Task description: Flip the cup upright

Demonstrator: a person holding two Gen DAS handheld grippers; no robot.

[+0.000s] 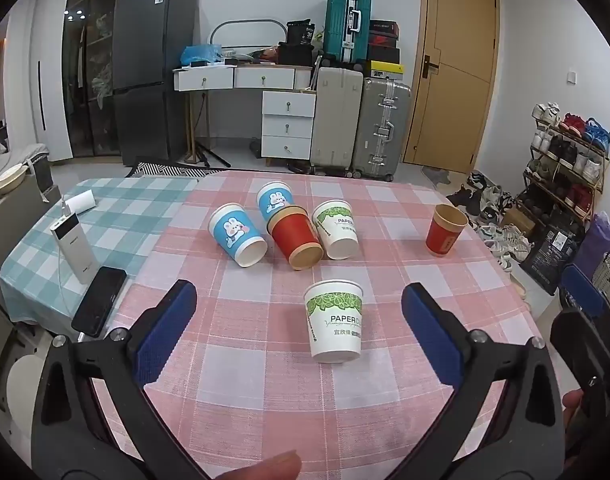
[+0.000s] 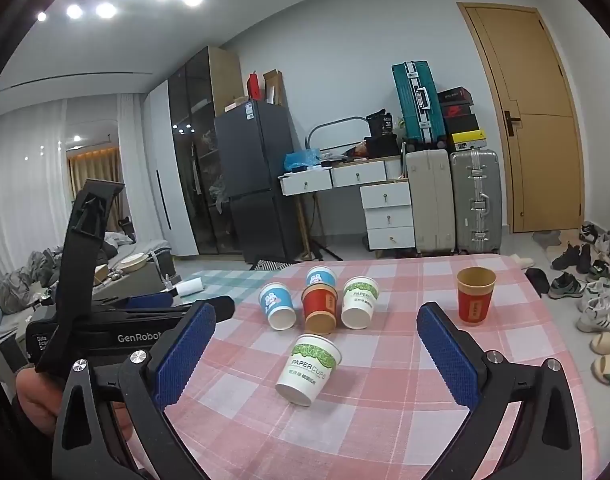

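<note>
A white paper cup with a green leaf band (image 1: 334,322) (image 2: 309,369) lies on its side on the pink checked tablecloth (image 1: 265,380) (image 2: 385,400), closest to me. Behind it lie two blue rabbit cups (image 1: 237,235) (image 2: 276,306), a red cup (image 1: 297,237) (image 2: 320,308) and another white cup (image 1: 337,229) (image 2: 359,302). A red cup (image 1: 445,231) (image 2: 475,296) stands upright at the right. My left gripper (image 1: 299,302) is open, short of the near white cup. My right gripper (image 2: 317,330) is open above it.
A power bank (image 1: 73,248), a phone (image 1: 99,300) and a white roll (image 1: 81,202) lie on the teal checked cloth at left. The left gripper's body (image 2: 117,320) shows at left in the right wrist view. Shoes and a rack (image 1: 565,160) stand right of the table.
</note>
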